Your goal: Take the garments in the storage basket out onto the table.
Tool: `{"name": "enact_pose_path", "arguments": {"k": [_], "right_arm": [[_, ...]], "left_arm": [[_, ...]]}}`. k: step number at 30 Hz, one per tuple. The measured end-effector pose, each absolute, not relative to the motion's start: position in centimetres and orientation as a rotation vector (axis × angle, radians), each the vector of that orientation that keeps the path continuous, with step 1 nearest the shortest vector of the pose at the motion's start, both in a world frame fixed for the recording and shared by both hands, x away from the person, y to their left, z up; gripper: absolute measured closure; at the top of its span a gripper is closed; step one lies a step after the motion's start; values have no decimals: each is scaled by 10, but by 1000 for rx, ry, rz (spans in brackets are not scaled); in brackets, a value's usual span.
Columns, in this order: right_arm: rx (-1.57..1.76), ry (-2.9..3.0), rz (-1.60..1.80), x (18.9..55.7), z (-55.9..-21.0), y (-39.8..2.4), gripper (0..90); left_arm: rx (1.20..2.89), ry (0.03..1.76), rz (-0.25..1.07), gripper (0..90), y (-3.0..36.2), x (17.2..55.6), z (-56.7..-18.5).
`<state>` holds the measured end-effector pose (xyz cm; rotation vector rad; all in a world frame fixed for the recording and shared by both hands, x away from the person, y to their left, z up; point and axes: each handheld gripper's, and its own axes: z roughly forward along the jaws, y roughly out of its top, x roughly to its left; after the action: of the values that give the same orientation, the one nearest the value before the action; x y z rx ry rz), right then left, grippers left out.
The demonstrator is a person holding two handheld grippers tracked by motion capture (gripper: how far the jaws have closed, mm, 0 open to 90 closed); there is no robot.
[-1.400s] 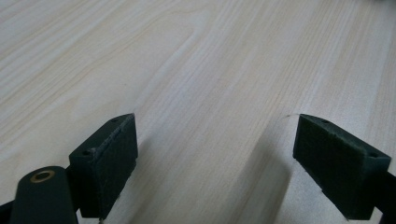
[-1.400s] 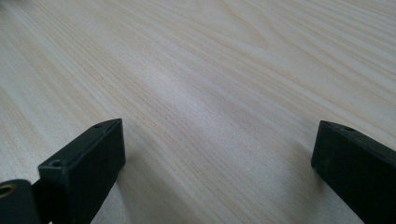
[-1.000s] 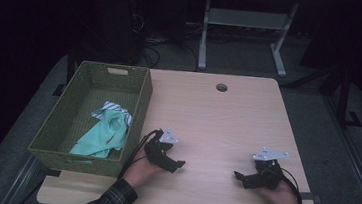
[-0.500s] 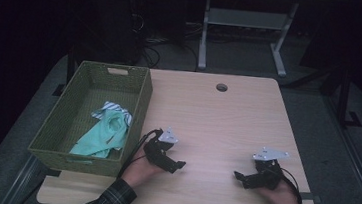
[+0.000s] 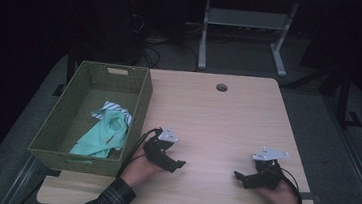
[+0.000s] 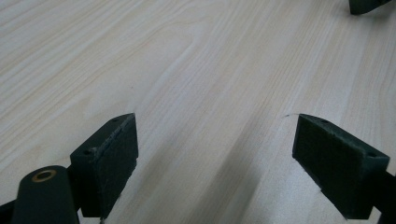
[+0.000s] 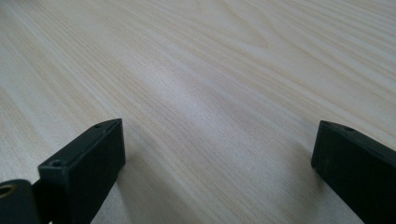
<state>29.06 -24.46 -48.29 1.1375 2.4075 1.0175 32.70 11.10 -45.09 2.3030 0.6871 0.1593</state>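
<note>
We are resting the left tool (image 5: 175,165) and right tool (image 5: 241,177) on the bare counter (image 5: 217,120), both spread; the teal cloth (image 5: 103,134) is lying in the basket (image 5: 141,103) beside the left tool.

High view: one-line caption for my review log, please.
Both open grippers, left gripper and right gripper, rest on the wooden table; cloths lie in the green basket.

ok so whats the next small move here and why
Probably swing the left gripper toward the basket to reach the green cloth inside. Both it and the right gripper rest open on bare table, holding nothing, and the left is nearer.
</note>
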Motion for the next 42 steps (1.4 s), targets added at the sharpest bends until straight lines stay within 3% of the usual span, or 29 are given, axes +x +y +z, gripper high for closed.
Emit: {"name": "enact_pose_path", "arguments": {"k": [42], "right_arm": [[1138,2406,1019,291,-483,-245,24]], "left_arm": [[2301,679,134,140,112,327,-428]]}}
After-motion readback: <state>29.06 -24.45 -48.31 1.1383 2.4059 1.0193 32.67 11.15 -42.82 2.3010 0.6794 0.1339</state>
